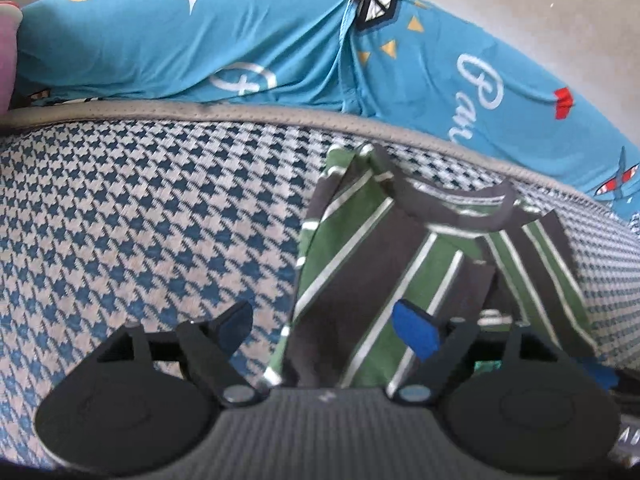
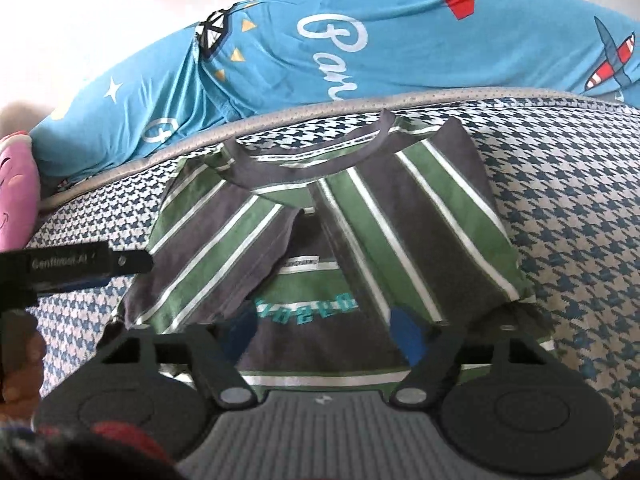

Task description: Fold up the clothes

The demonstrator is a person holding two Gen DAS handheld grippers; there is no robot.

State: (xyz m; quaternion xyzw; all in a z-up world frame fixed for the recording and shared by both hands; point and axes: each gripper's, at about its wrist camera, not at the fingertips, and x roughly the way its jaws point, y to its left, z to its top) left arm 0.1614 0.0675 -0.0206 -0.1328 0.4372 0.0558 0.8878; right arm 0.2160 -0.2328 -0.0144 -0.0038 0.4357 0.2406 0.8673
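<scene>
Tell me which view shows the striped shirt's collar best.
The right wrist view: the whole collar curves across the folded striped shirt, unobstructed. The left wrist view shows it smaller, off to the right, at an angle.

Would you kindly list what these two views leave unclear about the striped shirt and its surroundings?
- Striped shirt, bottom hem: right wrist view, hidden behind the right hand-held gripper.
- Teal print: blurred, unreadable.
- Shirt's right side: left wrist view, hidden behind the left hand-held gripper.
- Pink object: cut off.

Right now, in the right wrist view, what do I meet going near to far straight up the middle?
Right gripper → striped shirt → shirt's dark collar → grey mattress edge piping → blue printed bedding → pale wall.
</scene>
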